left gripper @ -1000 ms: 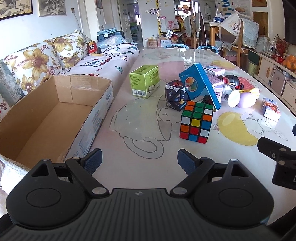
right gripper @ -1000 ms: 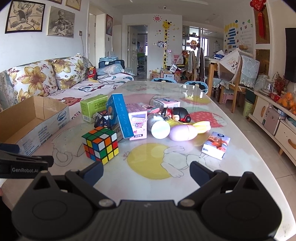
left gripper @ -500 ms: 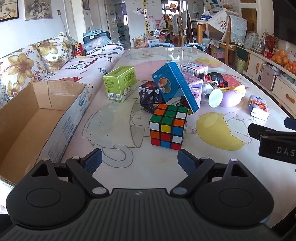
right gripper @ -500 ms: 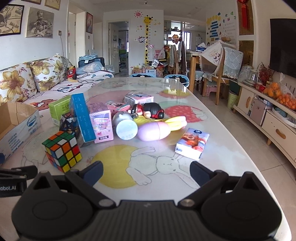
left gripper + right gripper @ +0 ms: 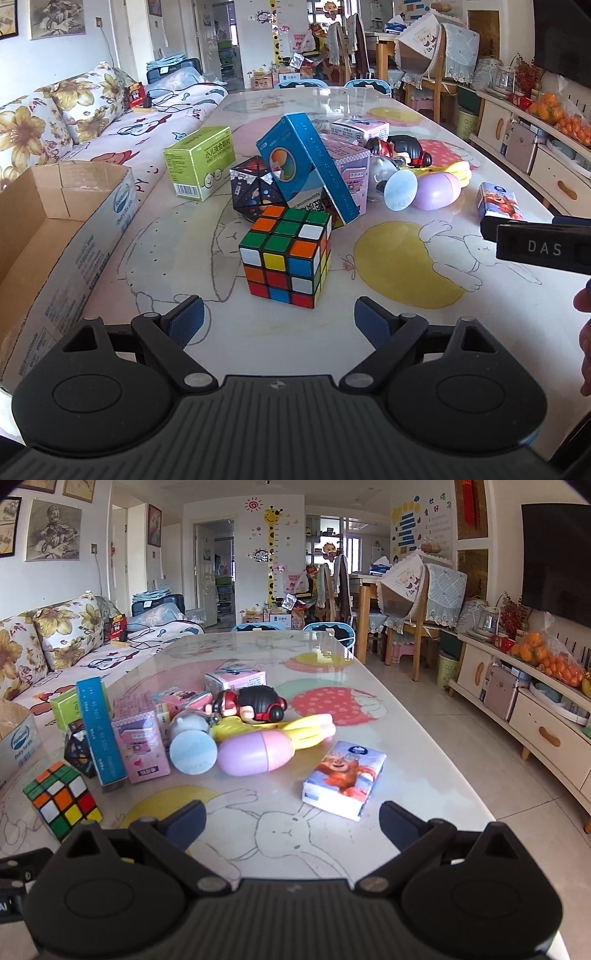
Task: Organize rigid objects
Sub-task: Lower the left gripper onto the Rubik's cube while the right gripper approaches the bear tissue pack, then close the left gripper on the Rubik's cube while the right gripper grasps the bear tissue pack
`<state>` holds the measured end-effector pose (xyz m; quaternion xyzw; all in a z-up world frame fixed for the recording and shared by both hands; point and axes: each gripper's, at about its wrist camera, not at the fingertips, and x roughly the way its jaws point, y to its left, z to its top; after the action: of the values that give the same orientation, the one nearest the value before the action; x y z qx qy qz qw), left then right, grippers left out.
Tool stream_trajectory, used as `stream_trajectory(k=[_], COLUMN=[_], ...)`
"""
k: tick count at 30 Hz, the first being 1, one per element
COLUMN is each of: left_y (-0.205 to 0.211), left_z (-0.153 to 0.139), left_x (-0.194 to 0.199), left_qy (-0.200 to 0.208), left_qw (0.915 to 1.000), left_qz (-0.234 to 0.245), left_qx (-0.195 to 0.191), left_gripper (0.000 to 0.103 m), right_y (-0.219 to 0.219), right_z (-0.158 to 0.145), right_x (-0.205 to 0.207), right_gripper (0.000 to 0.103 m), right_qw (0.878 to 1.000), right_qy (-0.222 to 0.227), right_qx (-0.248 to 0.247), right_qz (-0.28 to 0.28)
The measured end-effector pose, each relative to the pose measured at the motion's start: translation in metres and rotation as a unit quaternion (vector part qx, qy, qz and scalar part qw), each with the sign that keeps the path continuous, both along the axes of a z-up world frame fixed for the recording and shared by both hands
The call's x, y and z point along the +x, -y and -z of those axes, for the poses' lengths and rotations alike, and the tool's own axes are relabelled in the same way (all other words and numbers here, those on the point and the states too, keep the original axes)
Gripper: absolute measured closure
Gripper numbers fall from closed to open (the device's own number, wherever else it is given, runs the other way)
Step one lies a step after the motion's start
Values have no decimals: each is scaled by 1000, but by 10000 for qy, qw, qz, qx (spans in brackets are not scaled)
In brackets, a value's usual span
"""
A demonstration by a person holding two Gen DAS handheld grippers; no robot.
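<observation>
A colourful puzzle cube [image 5: 286, 254] [image 5: 61, 797] stands on the table just ahead of my open left gripper [image 5: 279, 321], lined up with the gap between its fingers. Behind the cube lie a black patterned cube [image 5: 253, 192], a leaning blue box [image 5: 306, 166], a green box [image 5: 201, 160], pink boxes [image 5: 347, 166], a doll [image 5: 400, 147] and a purple egg [image 5: 437, 190]. My right gripper [image 5: 291, 818] is open and empty, with a small tissue pack [image 5: 345, 779] close ahead between its fingers.
An open cardboard box [image 5: 55, 229] stands at the table's left edge beside a floral sofa [image 5: 55, 110]. The table's right edge [image 5: 443, 746] drops to the tiled floor. Chairs and a cabinet with oranges [image 5: 550, 657] stand farther back.
My left gripper has swung right and closed in on the puzzle cube. The right gripper has turned right toward the tissue pack. Both stay open.
</observation>
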<state>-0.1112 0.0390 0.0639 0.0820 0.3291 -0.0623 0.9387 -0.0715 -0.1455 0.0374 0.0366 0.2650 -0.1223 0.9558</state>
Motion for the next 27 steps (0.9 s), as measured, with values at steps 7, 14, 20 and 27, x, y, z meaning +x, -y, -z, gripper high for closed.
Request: stream_trajectory(k=[7,14,20,27], left_y=[9,11,16,11], left_z=[5,11,14,13], left_x=[15,42,54,55], left_qy=[132,249,193,131], left_qw=[9998,9990,9986,9984], left_qz=[25,276,480,540], left_qx=[165,252,121,-83], left_gripper=[0,0,0,26], right_y=[20,38,46,47], right_z=[5,11,17,22], right_x=[20,44,62,65], right_gripper=[1,1,14,51], right_qw=[10000,9998,9992,9978], right_qy=[-36,-126,-267,-505], right_qx=[-54,14,-129,-121], right_qz=[68,124,270,418])
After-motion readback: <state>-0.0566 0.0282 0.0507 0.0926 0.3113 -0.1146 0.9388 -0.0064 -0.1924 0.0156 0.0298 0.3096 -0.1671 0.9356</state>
